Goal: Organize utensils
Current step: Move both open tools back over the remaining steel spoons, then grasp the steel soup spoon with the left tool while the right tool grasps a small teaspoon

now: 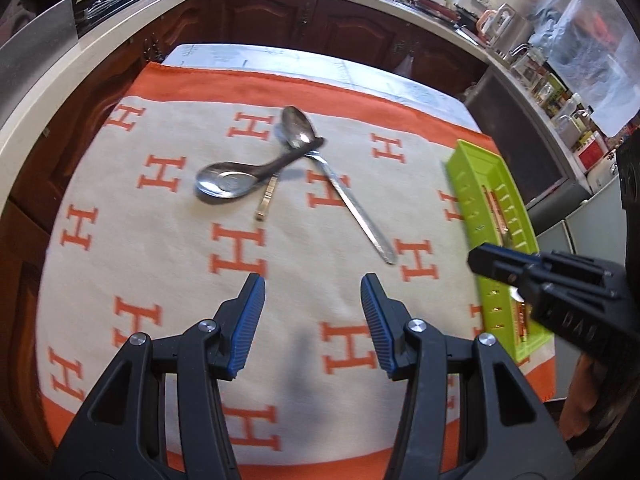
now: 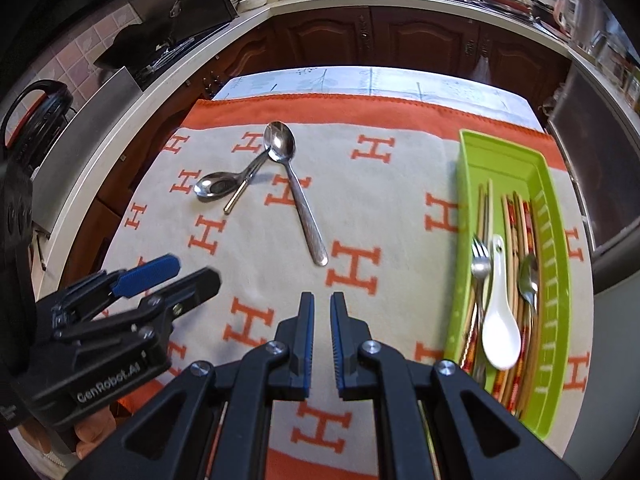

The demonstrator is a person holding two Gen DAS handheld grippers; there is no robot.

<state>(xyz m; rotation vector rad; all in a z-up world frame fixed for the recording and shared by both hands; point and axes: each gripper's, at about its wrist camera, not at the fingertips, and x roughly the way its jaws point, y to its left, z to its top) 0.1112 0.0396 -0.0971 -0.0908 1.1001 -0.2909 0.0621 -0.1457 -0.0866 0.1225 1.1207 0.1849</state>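
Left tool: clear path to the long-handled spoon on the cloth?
Probably yes. The left tool stands open and empty, with only bare cloth between it and the long-handled spoon. Its bowl overlaps the short spoon, but the handle end lies free.

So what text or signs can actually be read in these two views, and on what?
"GenRobot.AI": on the left gripper body, right wrist view.
"DAS", possibly cut off: on the right gripper body, left wrist view.
"H", repeated in orange: on the cloth.
Packets and jars on the counter: labels too blurred to read.
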